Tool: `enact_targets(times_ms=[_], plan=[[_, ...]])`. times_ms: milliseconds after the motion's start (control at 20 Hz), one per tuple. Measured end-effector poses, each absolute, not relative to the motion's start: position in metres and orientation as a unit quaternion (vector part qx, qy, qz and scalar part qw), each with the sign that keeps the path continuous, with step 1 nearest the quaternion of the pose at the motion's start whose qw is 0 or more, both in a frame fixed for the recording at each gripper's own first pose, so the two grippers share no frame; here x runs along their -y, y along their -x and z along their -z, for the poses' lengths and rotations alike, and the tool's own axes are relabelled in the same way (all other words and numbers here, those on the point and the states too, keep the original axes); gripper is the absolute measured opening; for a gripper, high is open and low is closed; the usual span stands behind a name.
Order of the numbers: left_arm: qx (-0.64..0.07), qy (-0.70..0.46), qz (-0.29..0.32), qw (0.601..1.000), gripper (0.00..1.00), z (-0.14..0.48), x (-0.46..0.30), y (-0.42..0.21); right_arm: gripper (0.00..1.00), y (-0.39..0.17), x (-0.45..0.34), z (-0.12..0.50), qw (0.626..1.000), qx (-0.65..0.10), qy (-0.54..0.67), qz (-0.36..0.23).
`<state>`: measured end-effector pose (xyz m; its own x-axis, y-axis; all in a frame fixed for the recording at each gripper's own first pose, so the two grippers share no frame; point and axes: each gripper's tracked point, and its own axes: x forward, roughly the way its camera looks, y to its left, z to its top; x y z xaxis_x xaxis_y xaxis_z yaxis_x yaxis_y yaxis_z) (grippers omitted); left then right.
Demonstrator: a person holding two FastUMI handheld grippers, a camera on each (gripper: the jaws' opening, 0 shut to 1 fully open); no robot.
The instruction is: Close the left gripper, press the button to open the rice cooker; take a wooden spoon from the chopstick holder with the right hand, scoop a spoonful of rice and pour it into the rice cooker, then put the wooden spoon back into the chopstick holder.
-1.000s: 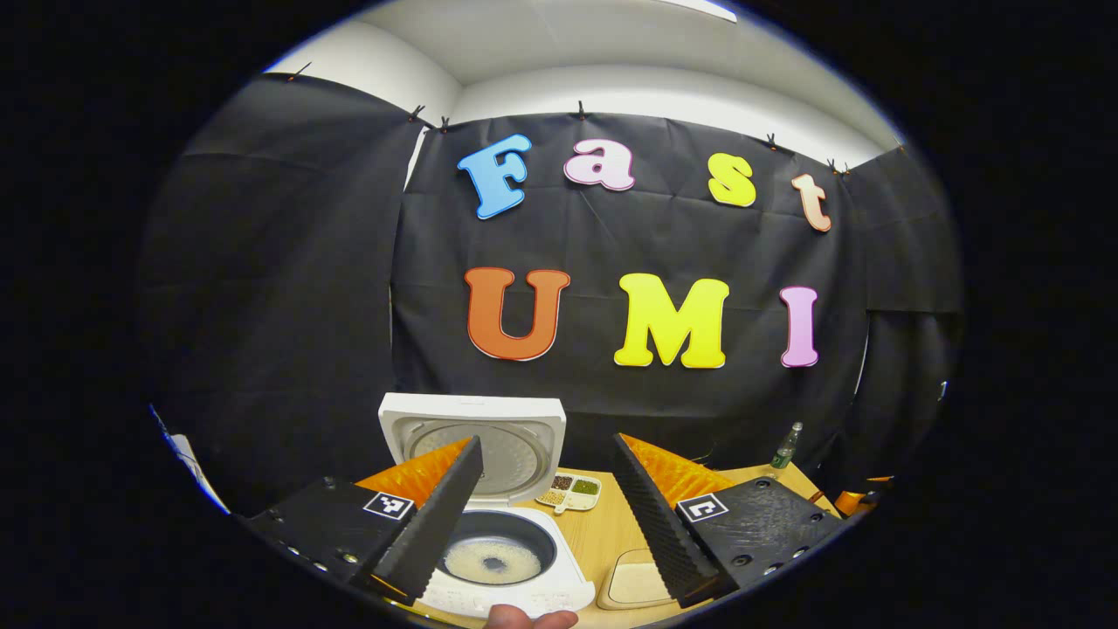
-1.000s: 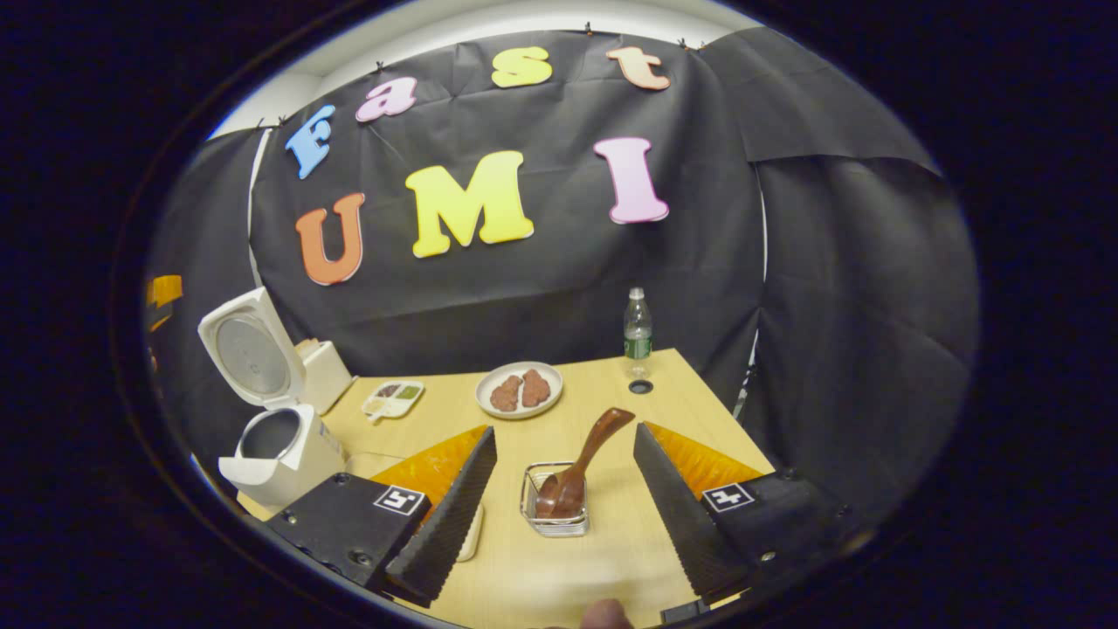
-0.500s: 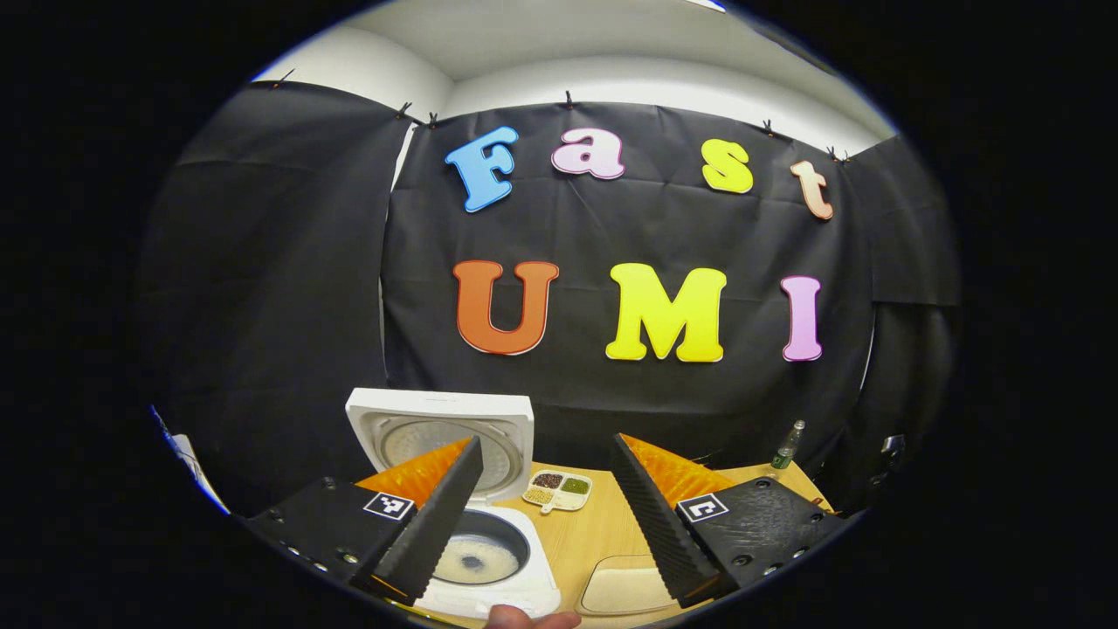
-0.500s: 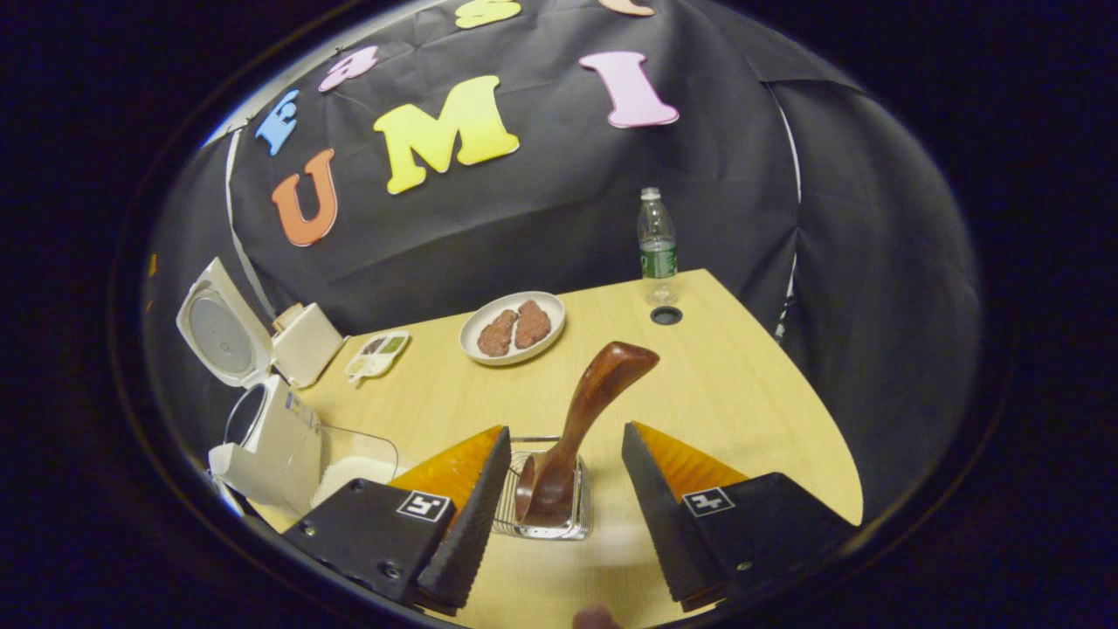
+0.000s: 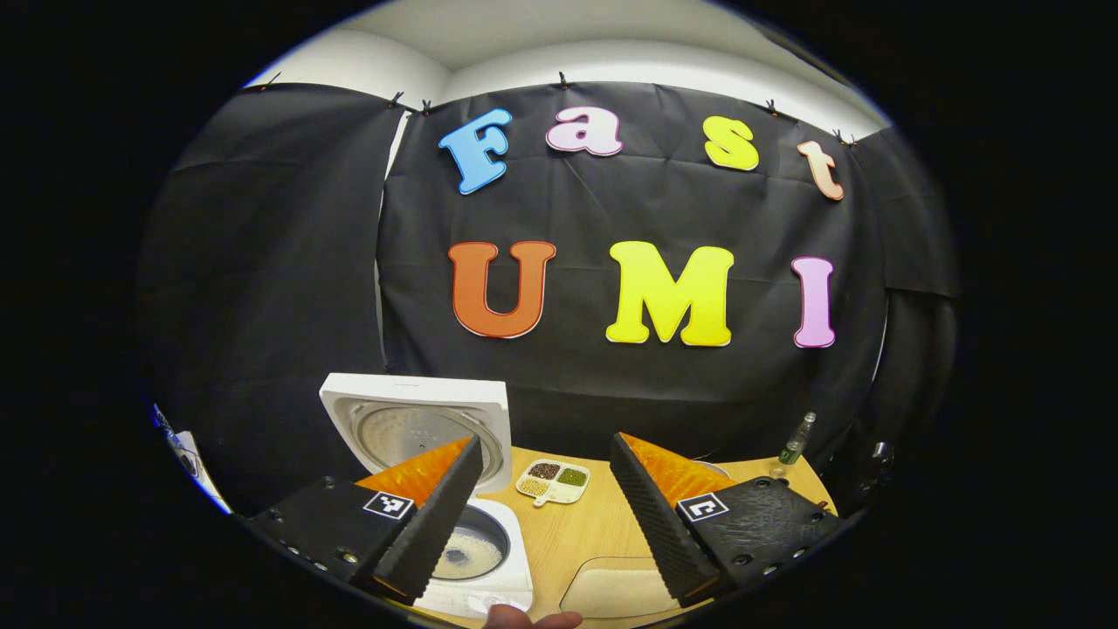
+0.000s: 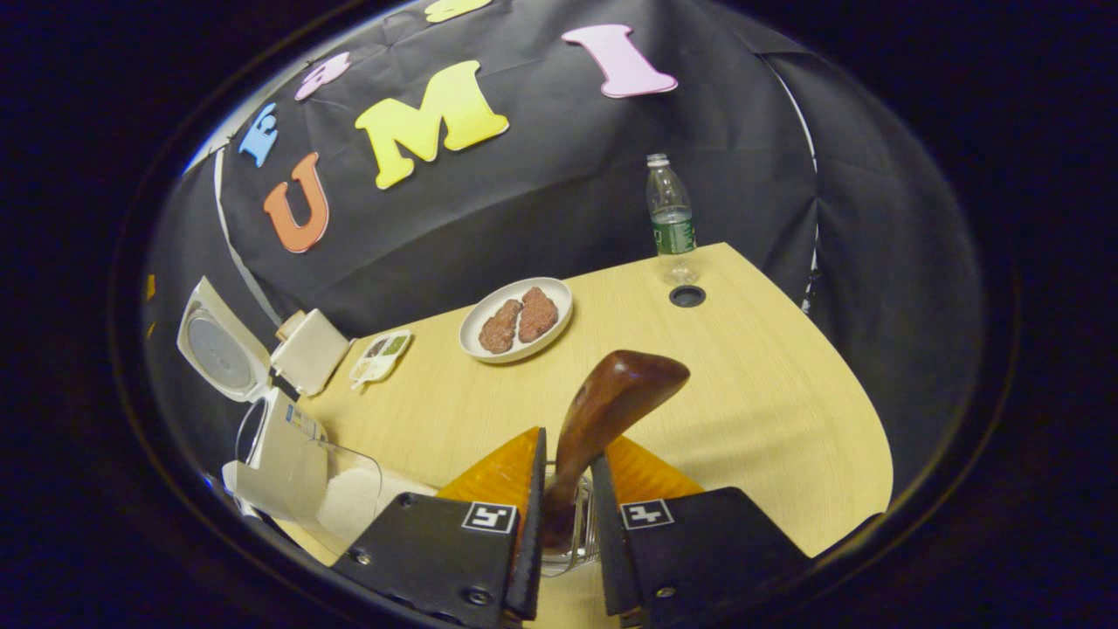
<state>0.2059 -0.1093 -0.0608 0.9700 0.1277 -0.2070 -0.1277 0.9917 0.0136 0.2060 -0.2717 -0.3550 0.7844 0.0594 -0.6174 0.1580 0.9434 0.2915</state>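
Between right gripper fingers: wooden spoon clamped, bowl hidden; left gripper wide, empty.

Booth around me: black cloth walls and a pale wooden table.

Ahead of me the black cloth wall hangs in creased panels, clipped along its top edge under a white ceiling. My light wooden table has a rounded corner and a small round hole near its far edge.

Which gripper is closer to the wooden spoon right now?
Right. The right gripper has its fingers closed around the wooden spoon; the left gripper hangs open by the rice cooker.
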Motion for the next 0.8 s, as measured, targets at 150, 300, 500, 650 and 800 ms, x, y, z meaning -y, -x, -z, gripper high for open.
enact_targets(times_ms=[150, 300, 500, 650, 800], plan=[[-0.102, 0.004, -0.067, 0.993, 0.94, 0.059, 0.102, -0.201, 0.22, -0.199, 0.265, 0.349, 0.928, -0.331, -0.168, 0.023], [-0.094, 0.007, -0.066, 0.993, 0.94, 0.057, 0.091, -0.190, 0.16, -0.194, 0.260, 0.337, 0.931, -0.328, -0.159, 0.035], [-0.083, 0.012, -0.056, 0.995, 0.94, 0.051, 0.073, -0.167, 0.11, -0.192, 0.253, 0.307, 0.943, -0.302, -0.131, 0.055], [-0.067, 0.010, -0.054, 0.996, 0.94, 0.046, 0.049, -0.148, 0.10, -0.186, 0.243, 0.277, 0.951, -0.285, -0.099, 0.066], [-0.053, 0.014, -0.049, 0.997, 0.94, 0.040, 0.026, -0.131, 0.11, -0.176, 0.222, 0.249, 0.958, -0.270, -0.072, 0.067]])
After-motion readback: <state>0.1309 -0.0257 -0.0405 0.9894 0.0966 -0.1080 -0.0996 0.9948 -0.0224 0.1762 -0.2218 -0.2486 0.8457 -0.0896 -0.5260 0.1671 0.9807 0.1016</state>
